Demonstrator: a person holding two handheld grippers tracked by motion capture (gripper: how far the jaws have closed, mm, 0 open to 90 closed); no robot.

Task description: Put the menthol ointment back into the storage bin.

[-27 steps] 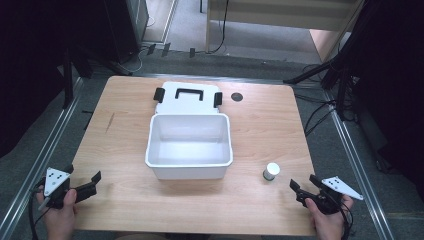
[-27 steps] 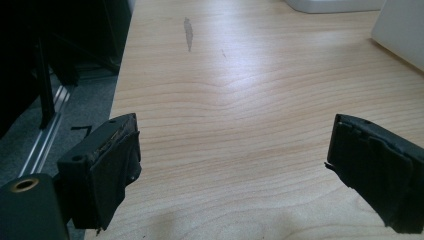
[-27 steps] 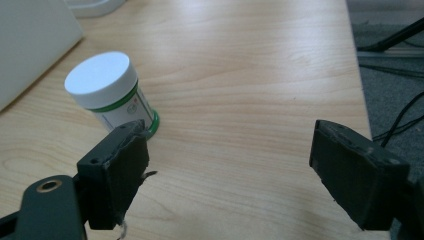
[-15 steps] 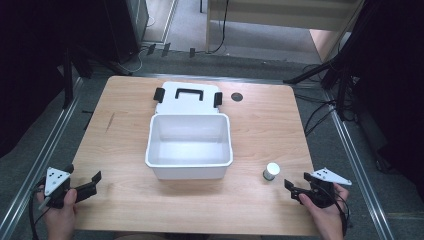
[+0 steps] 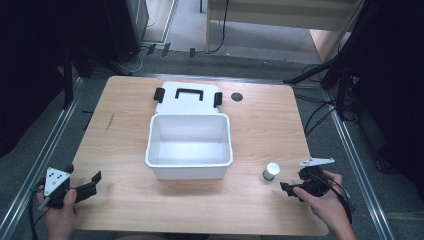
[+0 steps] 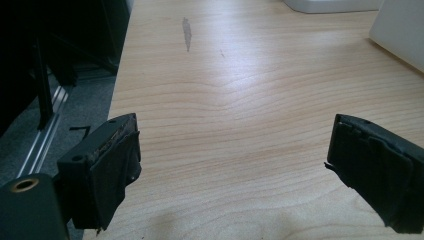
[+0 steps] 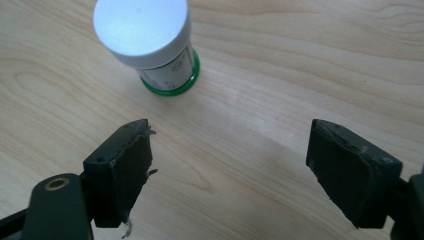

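Standing jar [image 7: 150,45] ahead of right tongs [image 7: 240,170]

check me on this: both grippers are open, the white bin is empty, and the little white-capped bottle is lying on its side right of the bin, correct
One thing is off: the white-capped bottle stands upright on its green-rimmed base, not on its side, as the right gripper view shows. The rest holds: the left gripper and right gripper are open, the white bin is empty, and the bottle sits to its right.
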